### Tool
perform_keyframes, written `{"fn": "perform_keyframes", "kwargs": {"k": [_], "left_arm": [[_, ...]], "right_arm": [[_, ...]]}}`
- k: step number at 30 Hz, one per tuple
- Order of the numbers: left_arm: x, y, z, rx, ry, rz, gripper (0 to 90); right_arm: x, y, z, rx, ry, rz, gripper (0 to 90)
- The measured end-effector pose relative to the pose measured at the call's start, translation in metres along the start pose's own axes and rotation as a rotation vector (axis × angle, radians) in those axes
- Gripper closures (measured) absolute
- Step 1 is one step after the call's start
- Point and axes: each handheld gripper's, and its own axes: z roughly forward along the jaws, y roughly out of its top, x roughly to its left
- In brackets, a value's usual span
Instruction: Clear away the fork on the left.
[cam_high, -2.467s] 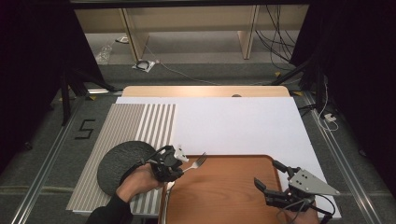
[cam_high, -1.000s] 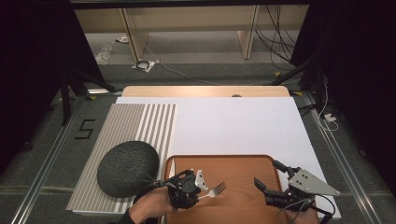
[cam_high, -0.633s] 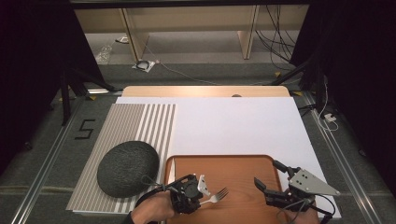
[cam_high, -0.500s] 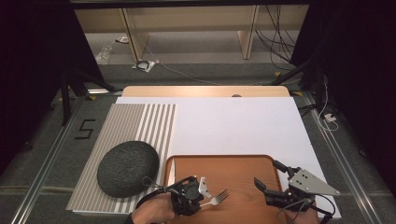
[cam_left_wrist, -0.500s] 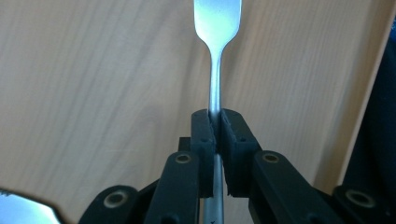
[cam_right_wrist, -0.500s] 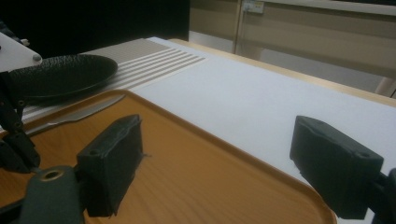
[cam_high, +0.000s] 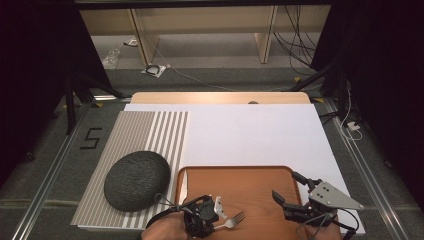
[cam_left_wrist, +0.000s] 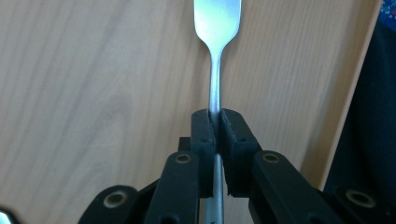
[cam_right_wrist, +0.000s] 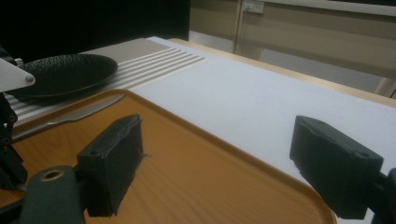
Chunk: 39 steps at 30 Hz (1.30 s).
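My left gripper (cam_high: 215, 222) is at the near edge of the brown wooden tray (cam_high: 260, 175), shut on the handle of a silver fork (cam_high: 236, 219). The fork's tines point right, over the tray. In the left gripper view the black pads (cam_left_wrist: 205, 133) pinch the thin fork handle (cam_left_wrist: 215, 88) above the wood of the tray (cam_left_wrist: 93, 93). My right gripper (cam_high: 286, 186) rests over the tray's near right corner and is open, with nothing between its pads (cam_right_wrist: 116, 154).
A dark round plate (cam_high: 136, 179) sits on the striped mat (cam_high: 150, 130) left of the tray. A knife (cam_right_wrist: 70, 116) lies along the tray's left side. A white sheet (cam_high: 250, 135) covers the table beyond the tray.
My left gripper carried the fork from beside the plate to over the tray, then drifted slightly toward the near edge. The right gripper kept still.
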Motion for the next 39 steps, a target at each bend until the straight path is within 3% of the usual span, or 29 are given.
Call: {"fn": "perform_keyframes", "kwargs": {"k": [11,15,19,21,26,34,39], "left_arm": [[-0.001,-0.003,0.004,-0.006,-0.015,-0.018,82.6],[-0.002,-0.002,0.0,-0.065,-0.017,-0.039,70.1],[-0.005,-0.001,-0.008,-0.15,-0.014,-0.026,67.6],[-0.008,0.0,-0.009,-0.162,-0.007,-0.013,69.8],[-0.015,0.001,-0.005,-0.185,0.002,0.027,85.1],[-0.023,0.001,0.005,-0.155,0.011,0.066,89.4],[-0.023,0.0,0.009,-0.145,0.016,0.068,89.5]], "right_arm": [[0.0,0.0,0.0,-0.001,0.001,-0.003,18.1],[0.0,0.0,0.0,-0.001,0.001,-0.003,18.1],[0.0,0.0,0.0,-0.002,0.0,-0.002,18.1],[0.001,0.0,0.0,-0.001,0.0,-0.003,18.1],[0.001,0.0,0.0,0.0,0.002,-0.004,18.1],[0.001,0.0,0.0,0.003,0.001,-0.006,18.1],[0.001,0.0,0.0,0.001,0.001,-0.005,18.2]]}}
